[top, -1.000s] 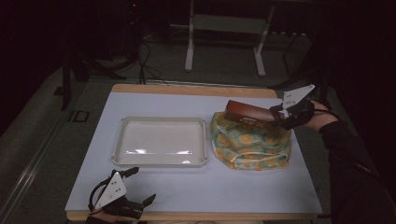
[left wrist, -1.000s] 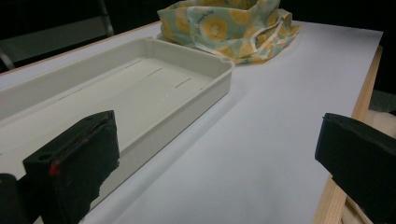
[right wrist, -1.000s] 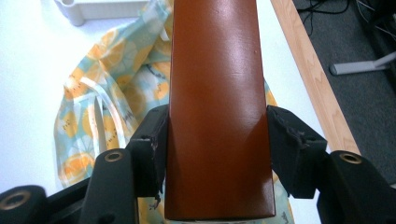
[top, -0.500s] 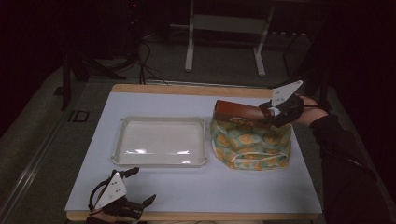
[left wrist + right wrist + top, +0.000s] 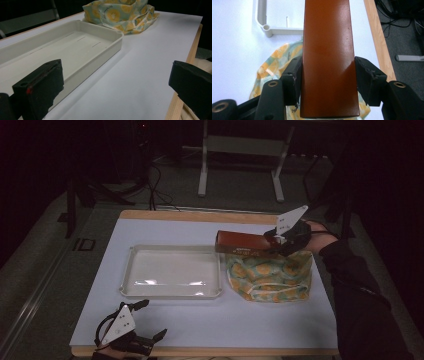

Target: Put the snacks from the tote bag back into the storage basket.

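My right claw (image 5: pixel 327 82) is clenched on a long reddish-brown box (image 5: pixel 327 57), one black jaw pressed to each of its long sides near the end closest to me. In the high view that claw (image 5: pixel 281 241) is lifted over the far right part of the table (image 5: pixel 280 320), and the box (image 5: pixel 242 241) reaches out from it roughly level, pointing toward the table's left. Right under the box sits a crumpled cloth bag (image 5: pixel 270 275) printed in yellow and pale green; whether the box touches the cloth I cannot tell. Past the box's far end, in the right gripper view, I see a corner of the white tray (image 5: pixel 265 27).

My left claw (image 5: pixel 137 337) is released, jaws spread wide, gripping nothing. It sits at the near left edge of the table, and my hand is mostly hidden below the edge. Looking along its jaws, the shallow white tray (image 5: pixel 75 50) lies just ahead with nothing in it, and the cloth bag (image 5: pixel 120 15) sits just beyond the tray's far corner. The tray (image 5: pixel 172 275) is in the middle of the table, close beside the bag.
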